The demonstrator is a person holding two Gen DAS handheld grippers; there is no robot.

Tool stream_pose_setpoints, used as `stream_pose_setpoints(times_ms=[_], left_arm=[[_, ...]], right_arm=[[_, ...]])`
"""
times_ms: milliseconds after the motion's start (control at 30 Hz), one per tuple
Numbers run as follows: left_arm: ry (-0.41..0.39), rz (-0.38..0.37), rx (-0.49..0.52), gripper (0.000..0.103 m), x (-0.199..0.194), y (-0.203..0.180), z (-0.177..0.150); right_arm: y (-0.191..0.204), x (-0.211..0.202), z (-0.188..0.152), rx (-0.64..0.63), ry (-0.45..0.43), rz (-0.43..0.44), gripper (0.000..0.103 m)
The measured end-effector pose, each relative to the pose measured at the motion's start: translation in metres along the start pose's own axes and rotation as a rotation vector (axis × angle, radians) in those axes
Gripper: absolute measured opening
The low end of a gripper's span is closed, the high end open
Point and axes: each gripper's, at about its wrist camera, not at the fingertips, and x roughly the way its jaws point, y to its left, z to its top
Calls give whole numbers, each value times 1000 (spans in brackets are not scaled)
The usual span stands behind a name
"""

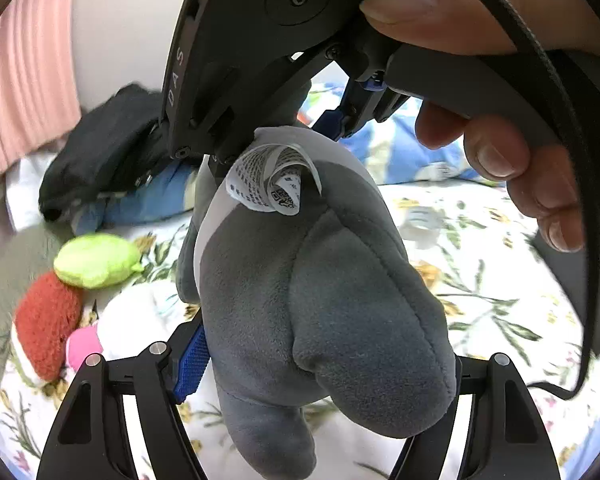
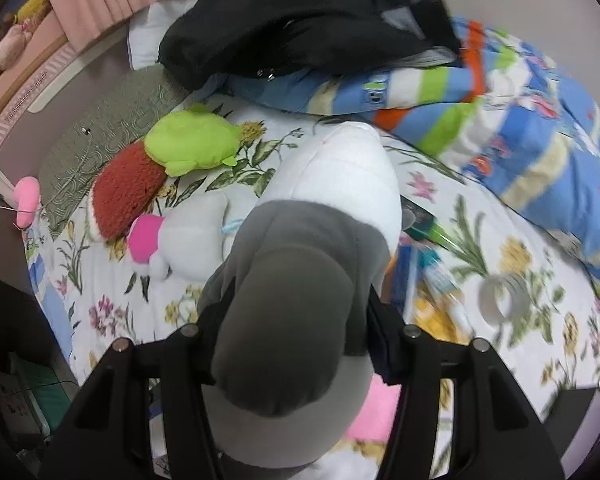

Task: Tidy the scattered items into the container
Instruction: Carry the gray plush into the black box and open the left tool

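A grey and white plush toy (image 1: 320, 300) with a curled white label (image 1: 268, 184) hangs above the floral bedspread. My left gripper (image 1: 324, 364) is shut on its lower body. My right gripper (image 2: 296, 320) is shut on the same plush toy (image 2: 296, 300); its black body also shows from outside in the left wrist view (image 1: 260, 60), held by a hand. On the bed lie a green plush (image 2: 192, 144), a red plush (image 2: 126, 194), a white plush with a pink part (image 2: 188, 236) and a tape roll (image 2: 504, 296). No container is in view.
A black garment (image 2: 300, 24) and a striped blue blanket (image 2: 520, 120) are piled at the bed's far side. Colourful flat items (image 2: 428, 272) lie beside the grey plush. A pink curtain (image 1: 24, 100) hangs at left. A grey mat (image 2: 112, 128) lies at the bed's left edge.
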Motion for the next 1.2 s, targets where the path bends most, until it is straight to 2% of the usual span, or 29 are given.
stream_pose_setpoints(times_ms=[133,333,500,833,1000,1200], left_arm=[[-9,-47,56,76,-36,-53,5],[-37,-129,171,76,-72,-158,14],[-49,-203,240,76,-90,-241,17],[-54,-354,338,76,-93,-385,33],[-32,-425,337,78,-77,-443,38],[30,-465,328,81,-40,-499,36]], right_arm=[[-28,-51,-44,45,-36,-27,54],[-99,-122,-116,160,-74,-69,55],[-158,-169,-175,255,-102,-125,55],[-283,-245,-273,416,-114,-259,56],[-341,-260,-303,478,-95,-307,58],[-408,-236,-330,544,-38,-332,59]])
